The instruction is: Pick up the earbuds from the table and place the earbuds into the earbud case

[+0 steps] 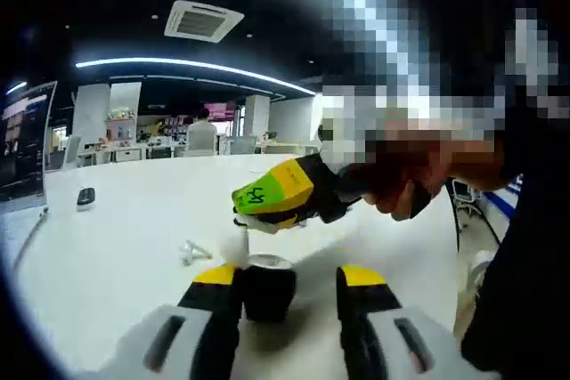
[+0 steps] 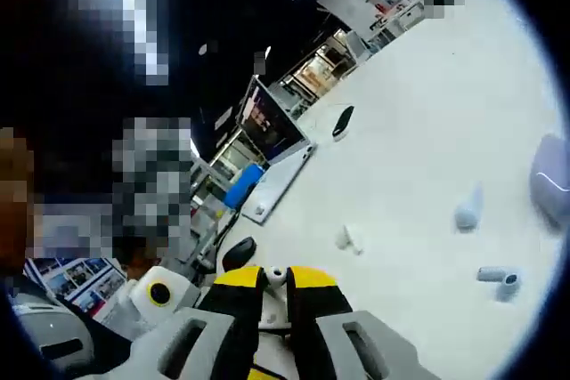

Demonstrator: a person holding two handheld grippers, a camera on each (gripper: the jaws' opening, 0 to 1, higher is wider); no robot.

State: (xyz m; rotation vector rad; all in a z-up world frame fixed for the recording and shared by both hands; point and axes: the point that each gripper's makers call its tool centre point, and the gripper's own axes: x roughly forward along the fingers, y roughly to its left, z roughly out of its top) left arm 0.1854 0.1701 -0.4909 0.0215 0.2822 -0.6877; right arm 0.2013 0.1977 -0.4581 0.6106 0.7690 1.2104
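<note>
Meanwhile left hand-held gripper [image 1: 289, 295] open beside earbud case [image 1: 268, 289]; right hand-held gripper [image 2: 275, 294] pinches earbud [image 2: 276, 277].

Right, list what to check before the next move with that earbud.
1. Right hand-held gripper gripping the small white earbud: ok, jaws closed on it.
2. That earbud lined up over the black round earbud case: ok, it hangs just above the case's top in the left gripper view.
3. Case lid open: cannot tell.
4. Left hand-held gripper steadying the case: not ok, jaws apart, with a gap on one side.
5. Second white earbud free on the white table: ok.
</note>
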